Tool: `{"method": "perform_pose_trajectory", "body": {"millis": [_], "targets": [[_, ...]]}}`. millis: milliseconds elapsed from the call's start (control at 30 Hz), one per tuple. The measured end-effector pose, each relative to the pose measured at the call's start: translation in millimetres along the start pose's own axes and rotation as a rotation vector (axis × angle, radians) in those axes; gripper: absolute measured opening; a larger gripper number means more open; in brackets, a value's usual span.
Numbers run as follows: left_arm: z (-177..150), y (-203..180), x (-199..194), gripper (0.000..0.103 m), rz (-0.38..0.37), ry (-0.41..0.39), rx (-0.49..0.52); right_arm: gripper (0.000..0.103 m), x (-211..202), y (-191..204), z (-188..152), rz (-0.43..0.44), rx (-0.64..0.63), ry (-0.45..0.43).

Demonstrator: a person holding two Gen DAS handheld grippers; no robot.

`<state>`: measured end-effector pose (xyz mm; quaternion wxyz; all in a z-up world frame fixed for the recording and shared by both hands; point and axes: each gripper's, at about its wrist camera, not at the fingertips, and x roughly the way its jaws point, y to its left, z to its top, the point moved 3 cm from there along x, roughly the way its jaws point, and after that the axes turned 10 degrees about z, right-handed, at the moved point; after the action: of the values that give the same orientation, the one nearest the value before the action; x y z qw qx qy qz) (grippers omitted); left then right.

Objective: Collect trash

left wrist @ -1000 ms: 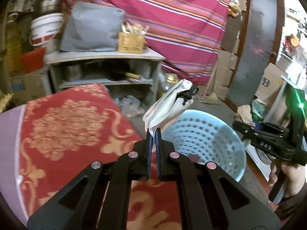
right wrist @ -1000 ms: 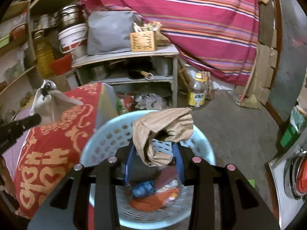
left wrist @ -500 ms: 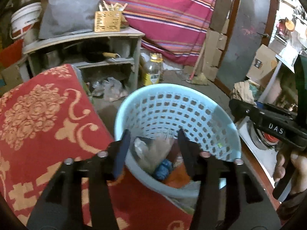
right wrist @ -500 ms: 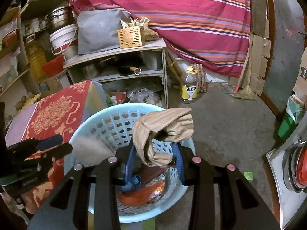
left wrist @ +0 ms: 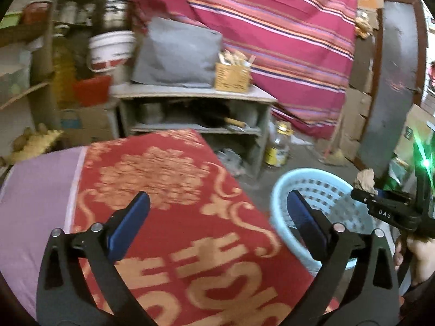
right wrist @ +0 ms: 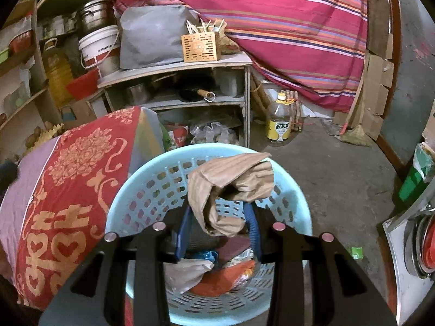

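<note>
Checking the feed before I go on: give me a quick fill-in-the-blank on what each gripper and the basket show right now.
1. The right gripper is shut on a crumpled piece of ____ paper.
2. It holds that paper above the light ____ basket.
3. The left gripper has ____ between its opening jaws.
4. Beside the basket lies a ____ cloth with gold patterns.

Missing words: brown; blue; nothing; red

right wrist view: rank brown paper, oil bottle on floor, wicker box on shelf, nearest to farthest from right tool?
1. Brown paper: held in the right tool, over the blue basket.
2. Oil bottle: on the floor, beyond the basket, to the right.
3. Wicker box: atop the shelf unit, farthest back.
</note>
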<state>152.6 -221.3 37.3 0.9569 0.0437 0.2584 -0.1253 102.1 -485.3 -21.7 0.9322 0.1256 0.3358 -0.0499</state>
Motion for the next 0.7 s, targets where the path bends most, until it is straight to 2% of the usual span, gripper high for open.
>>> {"method": "perform_pose_trajectory", "body": {"millis": [133, 167, 200, 233, 400, 500, 700], "targets": [[2.8, 27.3, -16.5, 0.098, 0.046, -0.028, -0.003, 0.038, 8.3, 4.8, 1.4, -0.016, 0.022, 0.006], [2.6, 33.4, -20.4, 0.098, 0.053, -0.029, 0.000, 0.046, 10.6, 4.7, 1.6, -0.021, 0.027, 0.012], [2.6, 37.2, -22.9, 0.098, 0.060, -0.031, 0.001, 0.066, 14.8, 5.6, 0.9, -0.035, 0.040, 0.023], [2.2, 45.3, -28.6, 0.098, 0.073, -0.042, -0.002, 0.072, 17.2, 6.0, 0.8, -0.043, 0.048, 0.024], [-0.8, 78.4, -53.9, 0.098, 0.106, -0.078, -0.032, 0.075, 15.2, 14.1, 0.3, -0.057, 0.041, 0.013], [-3.1, 101.1, -68.1, 0.098, 0.114, -0.096, -0.057, 0.085, -2.9, 28.2, 1.3, -0.057, 0.007, -0.035], [-13.6, 138.5, -92.3, 0.098, 0.162, -0.125, -0.099, 0.091, -44.3, 73.4, -5.9, 0.004, -0.048, -0.126]]}}
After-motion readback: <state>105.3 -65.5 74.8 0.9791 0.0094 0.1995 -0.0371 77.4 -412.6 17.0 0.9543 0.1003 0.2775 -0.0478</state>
